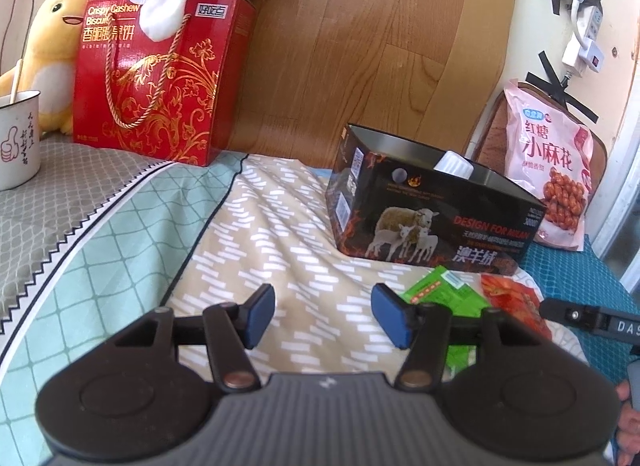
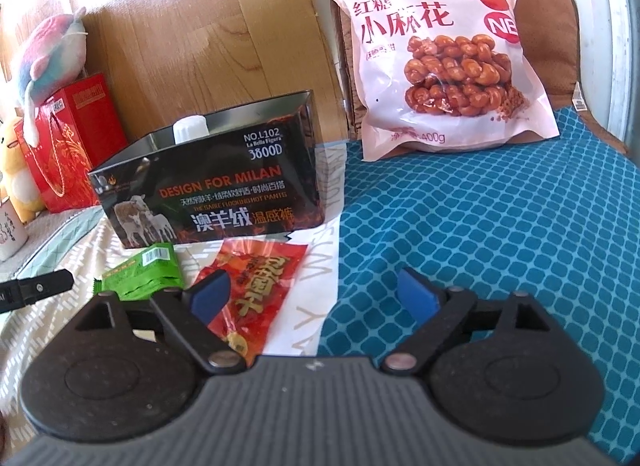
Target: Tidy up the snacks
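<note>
Two small snack packs, green pack (image 2: 142, 272) and red pack (image 2: 252, 290), lie on the bed before the black box (image 2: 208, 189). Only a white bottle (image 2: 191, 129) sits inside. My left hand-held gripper (image 1: 323, 316) and right hand-held gripper (image 2: 314, 296) are both open and empty.

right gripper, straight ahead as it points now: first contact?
Likely the bedding just ahead: right gripper is angled down, jaws open and empty. Red snack packet lies left of centre; depth unclear.
</note>
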Demonstrator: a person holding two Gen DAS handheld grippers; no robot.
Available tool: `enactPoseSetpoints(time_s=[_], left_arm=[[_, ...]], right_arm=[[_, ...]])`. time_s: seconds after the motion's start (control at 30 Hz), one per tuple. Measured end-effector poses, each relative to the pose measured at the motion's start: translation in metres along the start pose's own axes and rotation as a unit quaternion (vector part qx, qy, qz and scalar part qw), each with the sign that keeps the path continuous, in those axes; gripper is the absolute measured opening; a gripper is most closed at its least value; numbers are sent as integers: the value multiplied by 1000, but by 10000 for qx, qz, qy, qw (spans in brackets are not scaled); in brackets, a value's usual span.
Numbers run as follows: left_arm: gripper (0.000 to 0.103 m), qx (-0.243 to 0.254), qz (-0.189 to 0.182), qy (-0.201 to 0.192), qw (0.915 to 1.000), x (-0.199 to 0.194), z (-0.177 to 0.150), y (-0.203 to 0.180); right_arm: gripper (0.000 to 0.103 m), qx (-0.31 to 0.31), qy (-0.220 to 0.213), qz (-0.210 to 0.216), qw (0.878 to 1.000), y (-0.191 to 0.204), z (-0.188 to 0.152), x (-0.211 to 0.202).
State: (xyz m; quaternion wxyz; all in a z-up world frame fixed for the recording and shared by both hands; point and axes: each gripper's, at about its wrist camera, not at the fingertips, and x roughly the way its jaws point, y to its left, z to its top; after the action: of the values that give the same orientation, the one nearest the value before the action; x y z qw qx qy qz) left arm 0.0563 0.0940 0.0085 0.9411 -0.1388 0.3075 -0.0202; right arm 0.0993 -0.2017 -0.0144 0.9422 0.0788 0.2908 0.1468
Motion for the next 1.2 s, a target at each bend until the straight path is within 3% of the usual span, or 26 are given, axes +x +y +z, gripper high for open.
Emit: enactPoseSetpoints(time_s=[0.1,0.23,0.3,0.47,0.53,0.6,0.7,0.87,1.0,1.1,1.2], left_arm=[[55,-44,-353,-29,9994,-7,0,1],[55,-174,-1063,412,9933,-13,-2,0],[55,-124,-1383,577,9886,-18,-3,-5],[52,51,-1805,1418,9733,-13,-7,-30],[52,342,-1811,1475,9717,-16,-13,-43],[53,439,-1878,1512,9695,-21,-18,-50],[52,553,-1745,1430,9727,-25,-19,-59],[51,537,-1900,829,9768,-34,20,-63],[52,777,-1660,213,9828,-19,63,-74],[52,643,-1582,189,9851,14,96,-77],[52,526,-1460,467,9868,50,121,-77]], right_arm=[[93,168,-189,594,9979,-6,-3,-12],[91,372,215,1885,9811,-9,-13,-28],[91,56,286,2295,9729,2,-22,-42],[85,-1333,442,2111,9673,46,-38,-60],[74,-1768,618,1888,9640,60,-46,-53],[61,-2109,466,1743,9607,68,-53,-53],[46,-2263,383,1710,9582,75,-51,-52],[46,-2044,-106,1774,9626,70,-25,-53],[46,-2206,-642,1604,9599,78,16,-39],[45,-2336,-736,1399,9594,83,48,-13],[44,-2323,-496,1304,9626,84,76,23]])
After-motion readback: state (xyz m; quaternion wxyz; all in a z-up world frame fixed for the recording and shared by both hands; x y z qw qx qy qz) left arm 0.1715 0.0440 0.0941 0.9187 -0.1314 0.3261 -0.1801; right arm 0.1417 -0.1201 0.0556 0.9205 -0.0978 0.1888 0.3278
